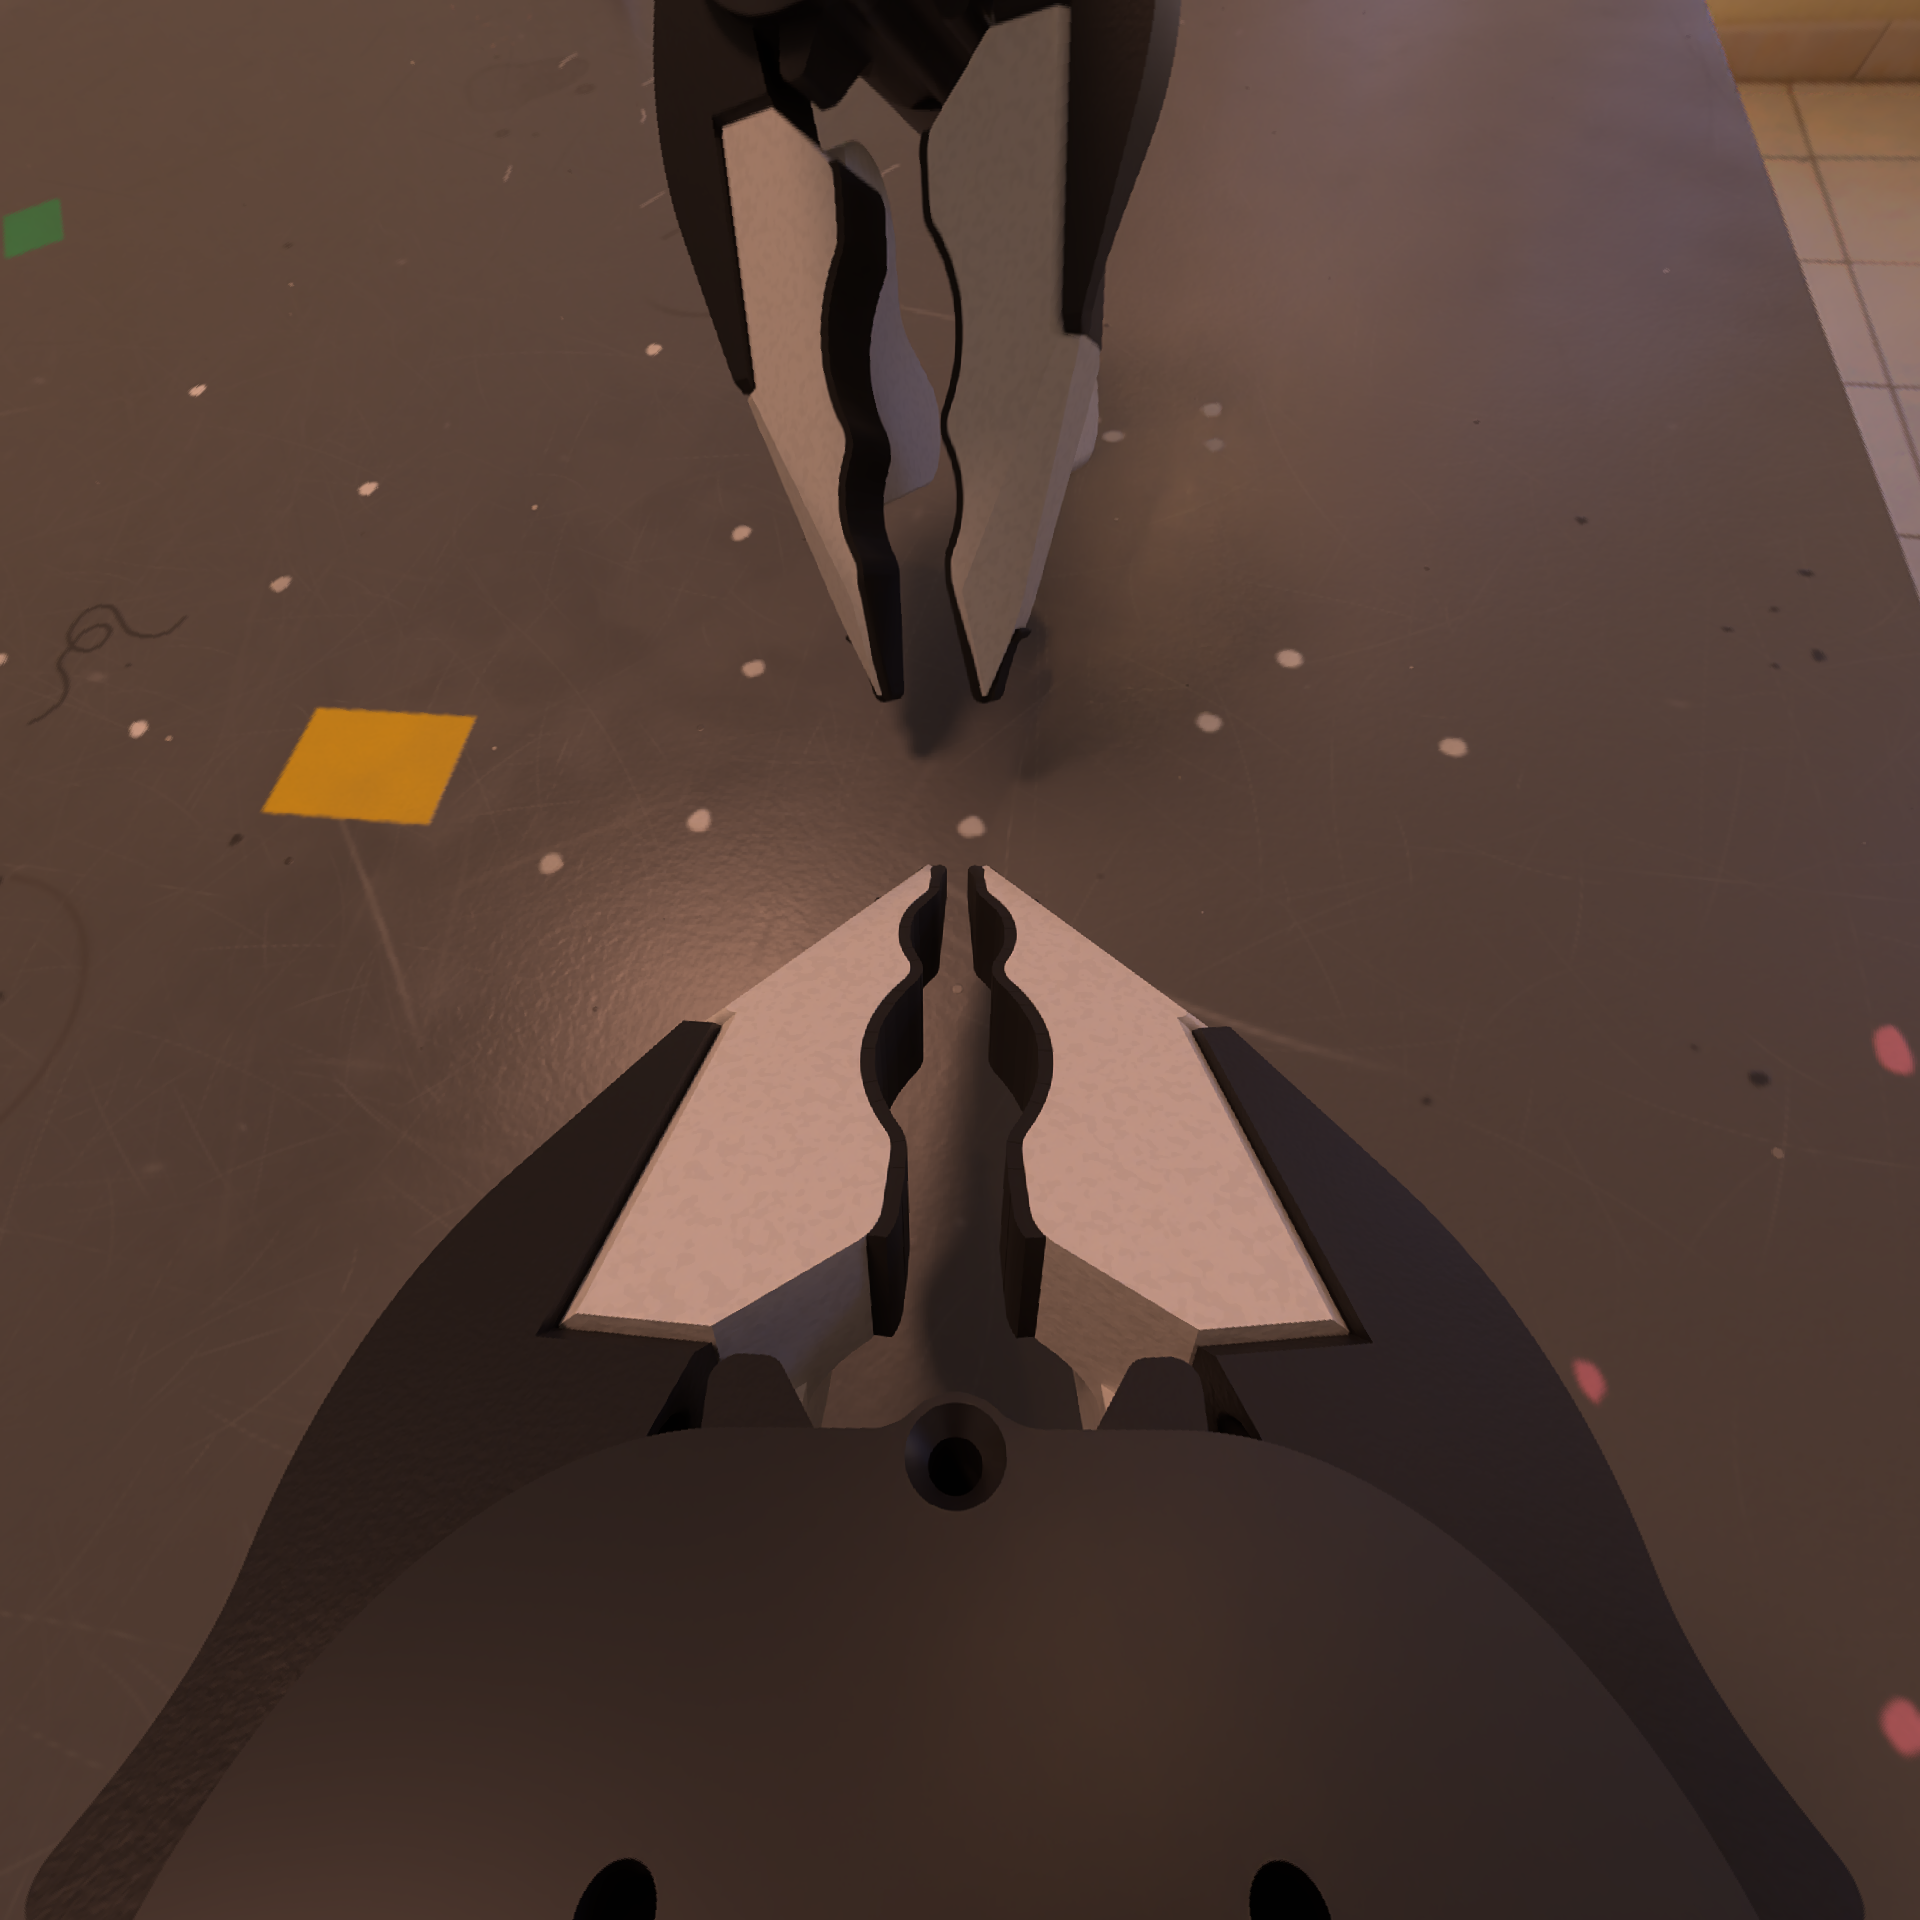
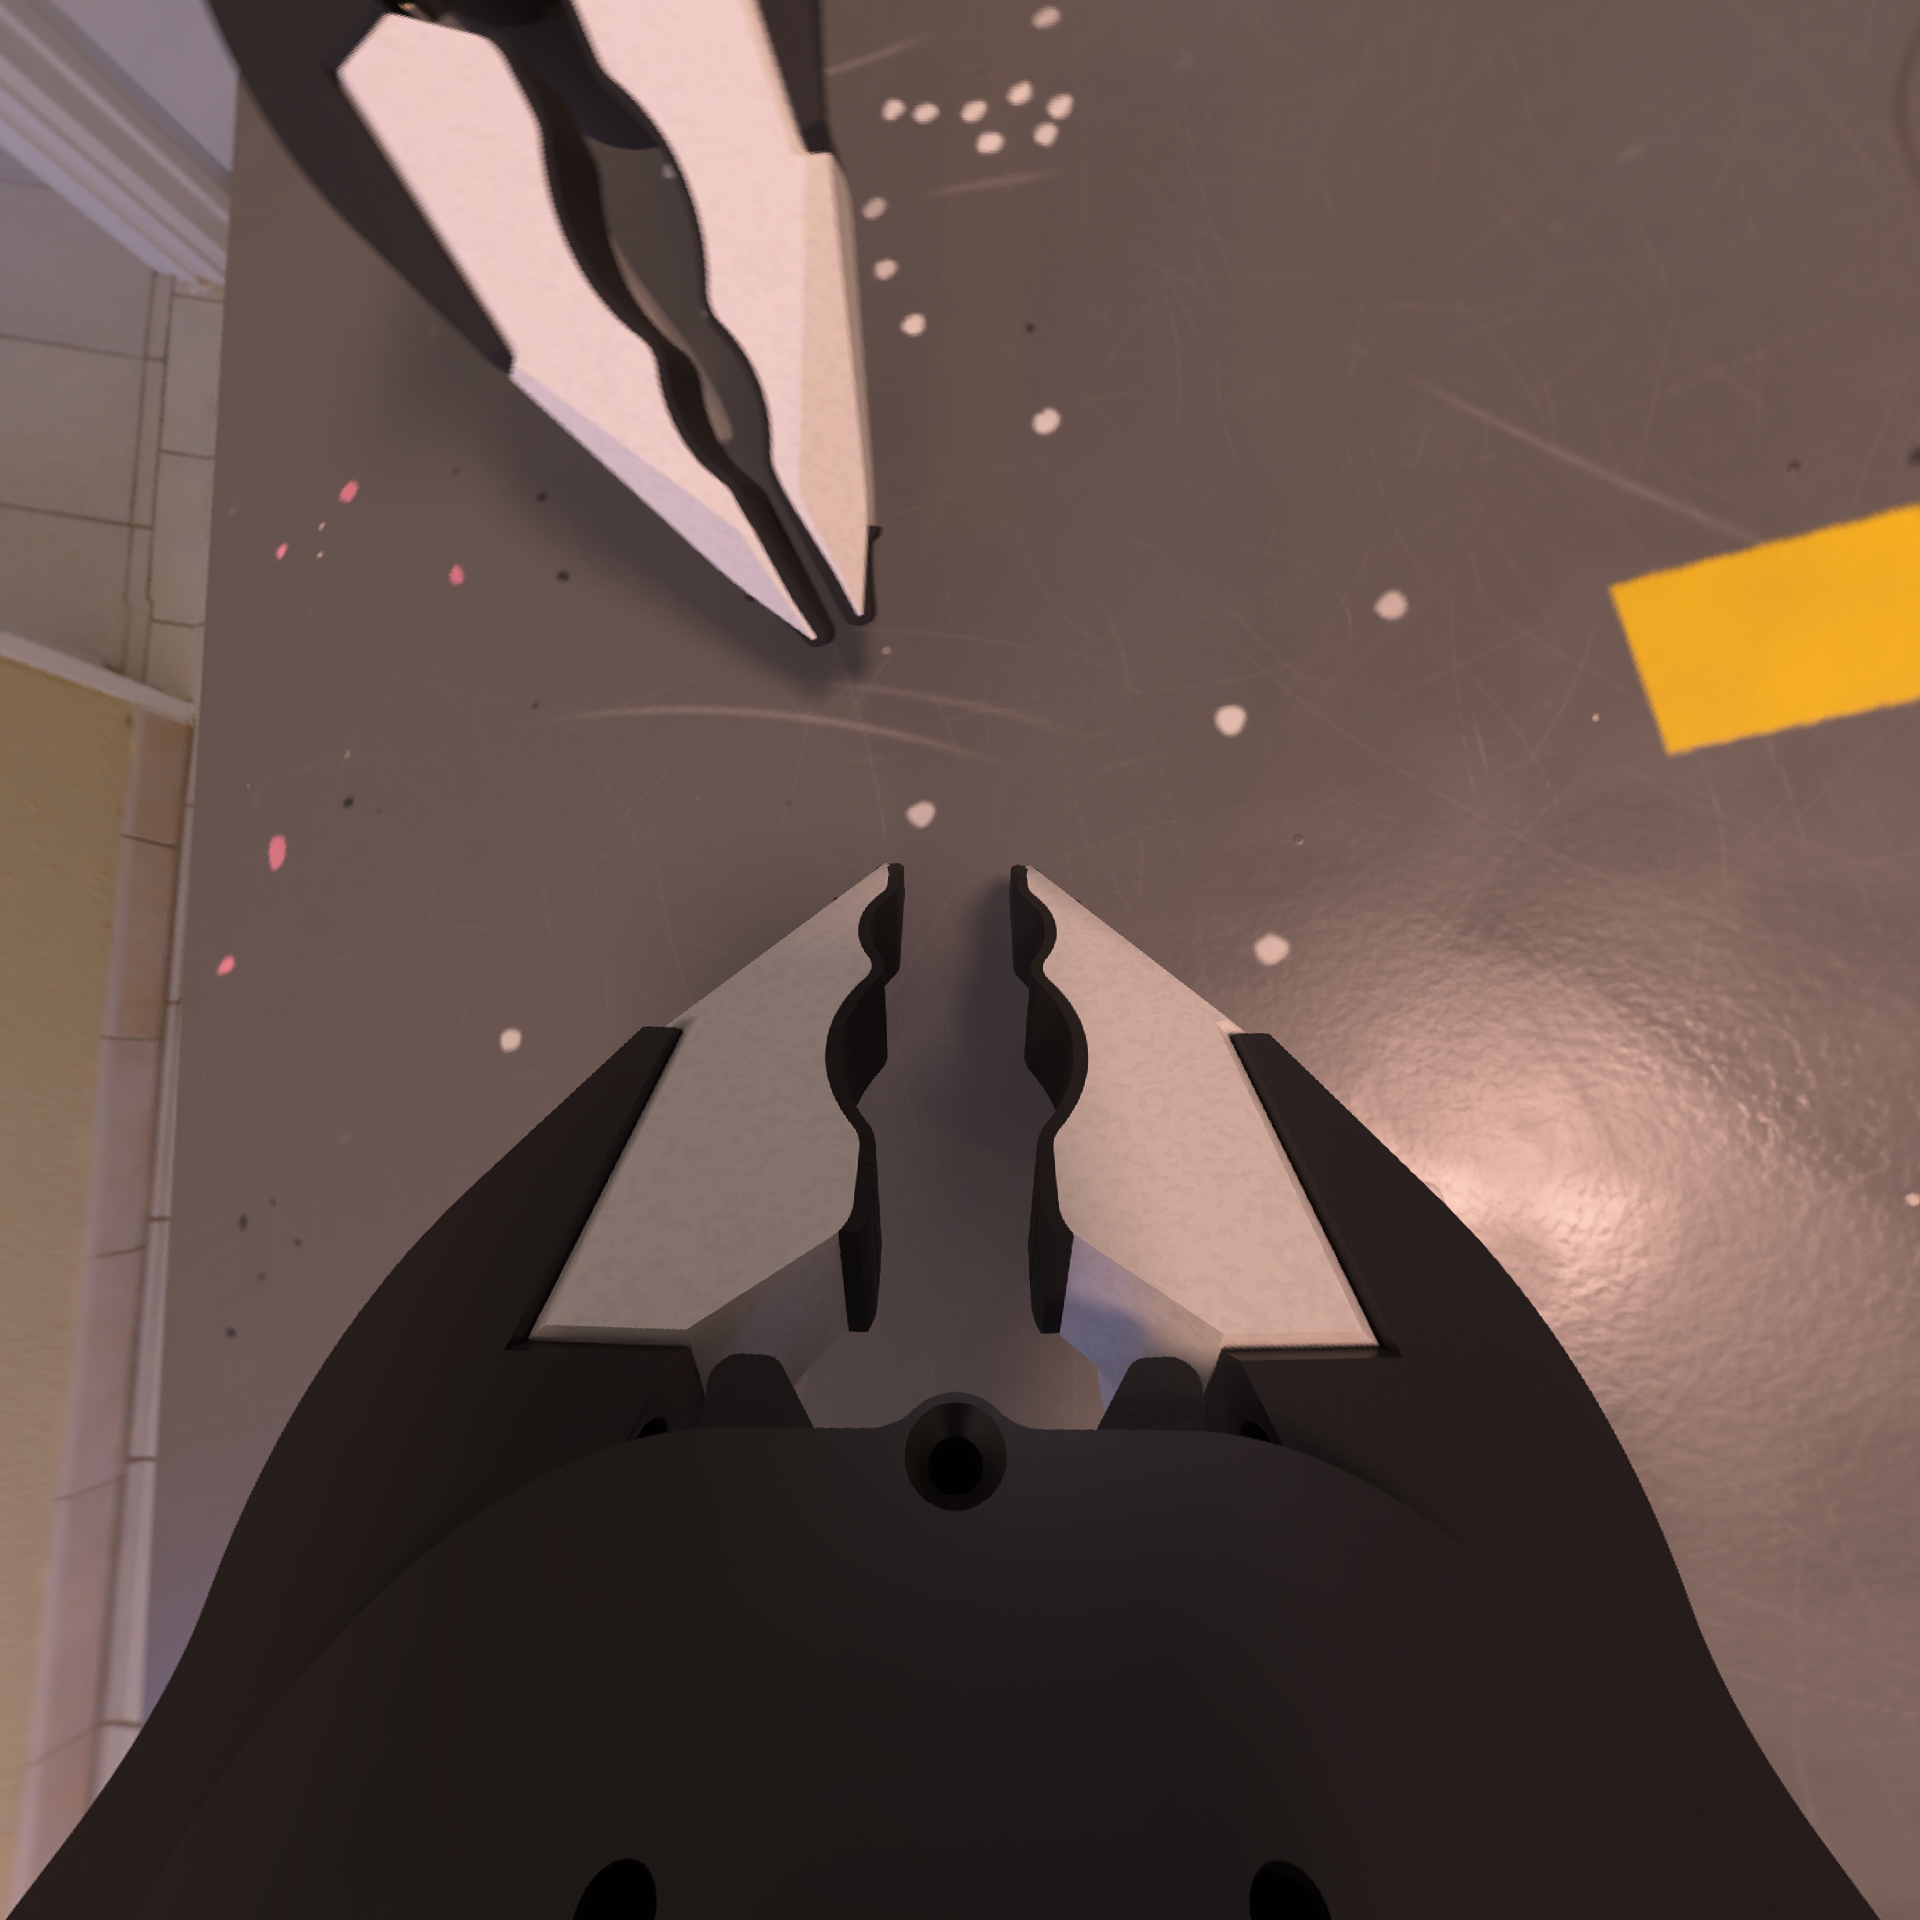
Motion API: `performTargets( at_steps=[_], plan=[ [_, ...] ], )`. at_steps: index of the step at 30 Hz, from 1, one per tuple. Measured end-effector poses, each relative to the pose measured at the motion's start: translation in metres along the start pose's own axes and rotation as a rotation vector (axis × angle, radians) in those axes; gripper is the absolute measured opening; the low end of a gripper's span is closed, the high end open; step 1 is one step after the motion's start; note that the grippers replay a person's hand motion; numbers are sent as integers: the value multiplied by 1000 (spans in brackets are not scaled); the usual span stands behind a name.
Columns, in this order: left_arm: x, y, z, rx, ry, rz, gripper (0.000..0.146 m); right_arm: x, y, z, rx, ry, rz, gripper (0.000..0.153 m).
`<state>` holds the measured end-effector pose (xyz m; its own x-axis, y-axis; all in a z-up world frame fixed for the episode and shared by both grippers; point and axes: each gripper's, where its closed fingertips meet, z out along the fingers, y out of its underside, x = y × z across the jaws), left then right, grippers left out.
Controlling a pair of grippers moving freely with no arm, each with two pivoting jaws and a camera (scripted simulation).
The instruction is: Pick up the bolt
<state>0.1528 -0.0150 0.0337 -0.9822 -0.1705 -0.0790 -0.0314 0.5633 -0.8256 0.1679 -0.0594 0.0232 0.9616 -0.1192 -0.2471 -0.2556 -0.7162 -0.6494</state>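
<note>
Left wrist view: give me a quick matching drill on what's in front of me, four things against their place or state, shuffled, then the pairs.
Things:
1. left gripper
2. right gripper
3. yellow square
4. green square

Place or state:
A. far left edge, upper part of the view
B. jaws shut to a sliver, empty, bottom centre
C. jaws apart, empty, pointing down from the top centre
D. left of the gap between the two grippers

Pairs: 1-B, 2-C, 3-D, 4-A
</note>
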Motion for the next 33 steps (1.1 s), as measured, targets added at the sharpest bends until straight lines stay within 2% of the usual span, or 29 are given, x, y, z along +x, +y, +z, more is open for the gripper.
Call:
performTargets(
  at_steps=[6, 16, 26, 30, 33],
  plan=[
    [2, 1, 3, -19, 7, 8, 7, -5, -2, 5, 0, 65, -235, 26],
    [7, 3, 9, -65, 3, 48, 13, -25, 13, 13, -112, 10, -242, 26],
    [19, 3, 16, -103, 35, 85, 19, -28, 9, 13, -70, -1, -245, 22],
    [25, 2, 20, -114, 62, 84, 21, -2, 1, -13, 15, 96, -197, 22],
    [24, 2, 24, -138, 47, 92, 21, 45, 2, -42, 80, 311, -108, 22]
  ],
)
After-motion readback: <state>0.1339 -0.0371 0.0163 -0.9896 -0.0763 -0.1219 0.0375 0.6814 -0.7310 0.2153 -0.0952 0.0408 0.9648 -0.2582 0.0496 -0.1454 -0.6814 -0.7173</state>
